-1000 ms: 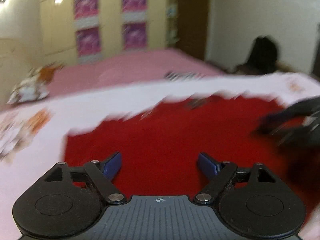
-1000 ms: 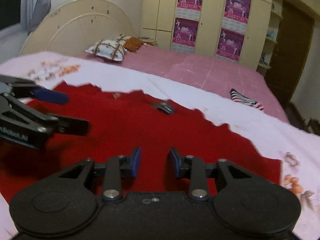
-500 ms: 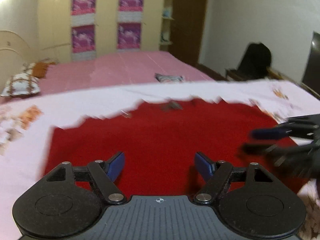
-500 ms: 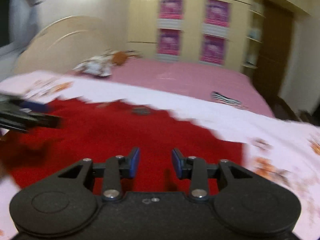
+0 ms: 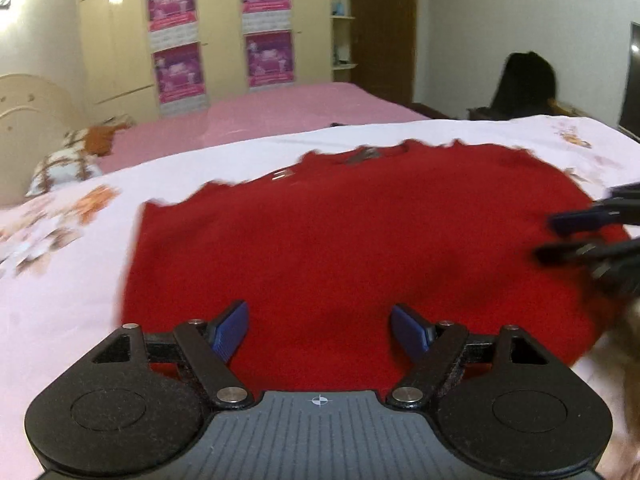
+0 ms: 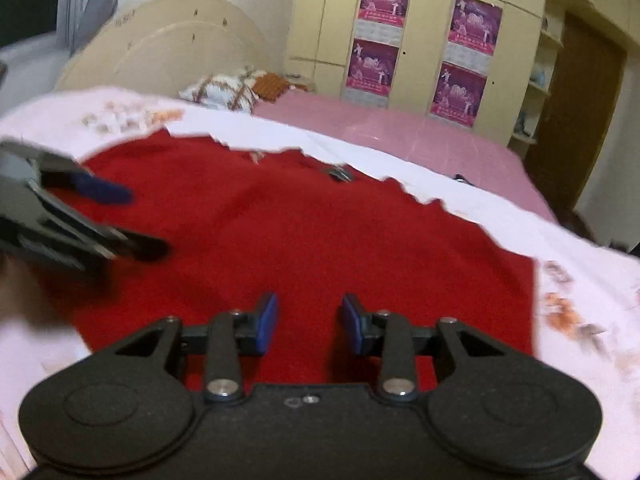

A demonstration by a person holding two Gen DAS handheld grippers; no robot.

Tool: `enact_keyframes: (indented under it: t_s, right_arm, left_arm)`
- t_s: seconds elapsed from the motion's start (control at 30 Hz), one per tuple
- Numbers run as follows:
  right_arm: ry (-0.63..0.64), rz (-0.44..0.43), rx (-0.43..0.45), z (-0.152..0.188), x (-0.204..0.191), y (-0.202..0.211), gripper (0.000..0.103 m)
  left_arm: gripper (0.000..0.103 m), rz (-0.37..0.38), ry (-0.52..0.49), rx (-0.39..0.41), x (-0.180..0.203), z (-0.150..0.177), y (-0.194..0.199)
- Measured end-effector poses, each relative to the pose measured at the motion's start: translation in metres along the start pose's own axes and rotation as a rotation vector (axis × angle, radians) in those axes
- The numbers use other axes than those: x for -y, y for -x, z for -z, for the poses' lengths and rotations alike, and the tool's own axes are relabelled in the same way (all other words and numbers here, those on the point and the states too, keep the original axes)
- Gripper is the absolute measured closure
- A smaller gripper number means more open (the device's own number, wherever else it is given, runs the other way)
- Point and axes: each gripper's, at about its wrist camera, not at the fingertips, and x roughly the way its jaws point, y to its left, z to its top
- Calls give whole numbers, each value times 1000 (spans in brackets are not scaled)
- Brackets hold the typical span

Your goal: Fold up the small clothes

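From the left wrist, one red garment (image 5: 352, 248) is seen spread flat on the bed (image 5: 288, 112); the left gripper (image 5: 320, 330) is held over its near edge, jaws wide, nothing gripped. From the right wrist, the right gripper (image 6: 308, 322) is held narrow and empty. A first fold seems pending: two edge grasps are needed.

No legible text anywhere

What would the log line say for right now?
left hand-held gripper: open, empty | right hand-held gripper: open, empty | red garment: flat on bed sheet, unfolded
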Motion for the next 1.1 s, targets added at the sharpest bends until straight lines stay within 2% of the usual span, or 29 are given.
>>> enact_keyframes:
  t_s: [0.1,0.2,0.27,0.33,0.43,0.5,0.53,0.6,0.7,0.77,0.83,0.87,0.93,0.97,1.03,1.1]
  right_arm:
    - [-91,98,-31,30,42,15,69]
    - [-193,82,-45,35,59,26,69]
    - [-211,89,13,24,45,41,66]
    - [-233,15,79,16,24,56,65]
    - [-171,-62,38,8,-22,48,69]
    - [-123,-79,-14,11,-49,37,71]
    - [-98,-54,-56,15,-56,31,78]
    - [-72,-30,-16,26,-60,32,77]
    - [-47,-22,-23,30,-50,41,75]
    - [-53,66,-44,38,-26,50,72]
    - [-165,116,-56,59,16,65,66]
    - [-223,87,-50,67,32,70,59]
    - [-274,48,-48,71,44,73,58]
    - [-258,58,-54,68,41,73,57]
    - [-260,87,-36,59,36,79,65]
    - [-294,69,2,54,33,83,69]
  left_arm:
    - [25,-8,8,11,-25,17,15]
    - [24,-37,60,-2,-24,12,23]
    - [24,-13,74,54,-10,3,37]
    - [24,25,66,60,9,-2,38]
    - [25,88,53,33,41,-1,34]
    - [25,75,43,-20,54,5,24]
    - [25,76,62,-54,53,13,17]
    - [24,90,51,-19,49,20,20]
    - [24,71,50,-40,33,21,29]
    - [24,37,61,-37,8,34,38]
    - [24,49,65,-25,-6,45,46]
    - [24,18,40,-45,-7,47,44]
    - [24,8,41,-43,-3,43,45]
    - [24,9,69,-39,-3,40,48]
    - [24,17,148,2,-9,40,61]
    - [24,24,258,14,-22,50,76]
